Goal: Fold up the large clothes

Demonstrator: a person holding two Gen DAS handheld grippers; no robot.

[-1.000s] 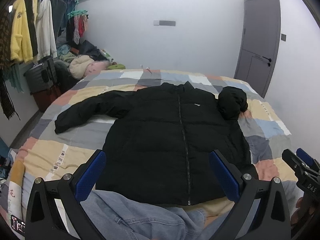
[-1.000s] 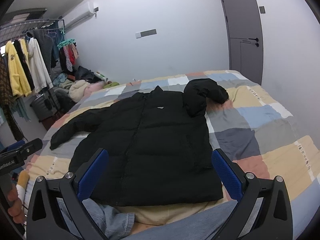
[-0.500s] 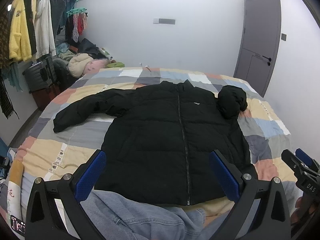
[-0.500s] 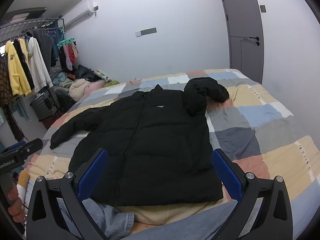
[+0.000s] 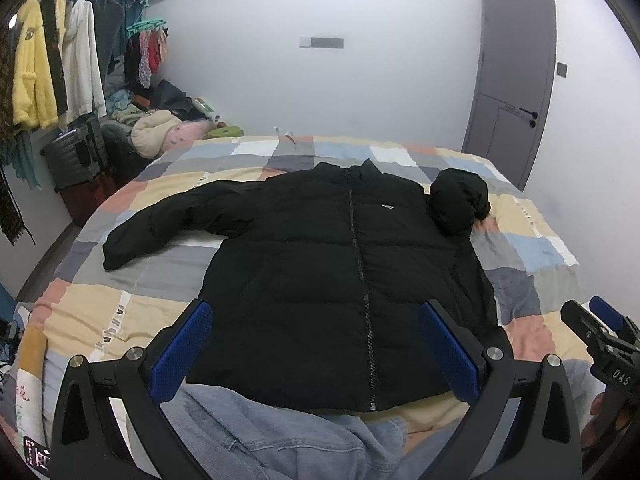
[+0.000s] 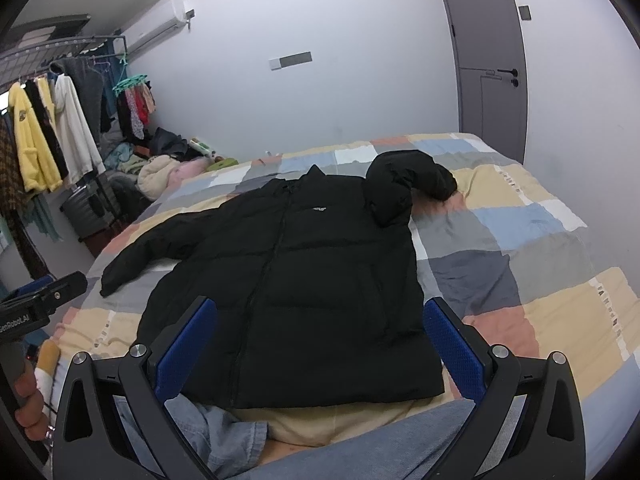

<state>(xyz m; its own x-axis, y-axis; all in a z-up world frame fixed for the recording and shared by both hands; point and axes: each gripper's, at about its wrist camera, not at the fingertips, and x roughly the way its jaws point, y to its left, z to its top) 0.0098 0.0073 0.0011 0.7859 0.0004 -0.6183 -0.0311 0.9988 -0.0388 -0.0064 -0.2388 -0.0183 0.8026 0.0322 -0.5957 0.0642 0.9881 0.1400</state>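
Left gripper (image 5: pixel 316 344) and right gripper (image 6: pixel 320 340) both gape wide and empty above the near hem of the black puffer jacket (image 5: pixel 344 280). The jacket lies zipped and face-up on the patchwork bedspread (image 6: pixel 532 248), one sleeve (image 5: pixel 168 224) outstretched and the other sleeve (image 6: pixel 404 188) bunched by the shoulder. Folding looks not yet begun; the next move likely calls for reaching out and pinching a sleeve to bring it across the chest.

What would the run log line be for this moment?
phase: pre-grasp | black puffer jacket: flat, zipped, on patchwork bed | left gripper: open | right gripper: open
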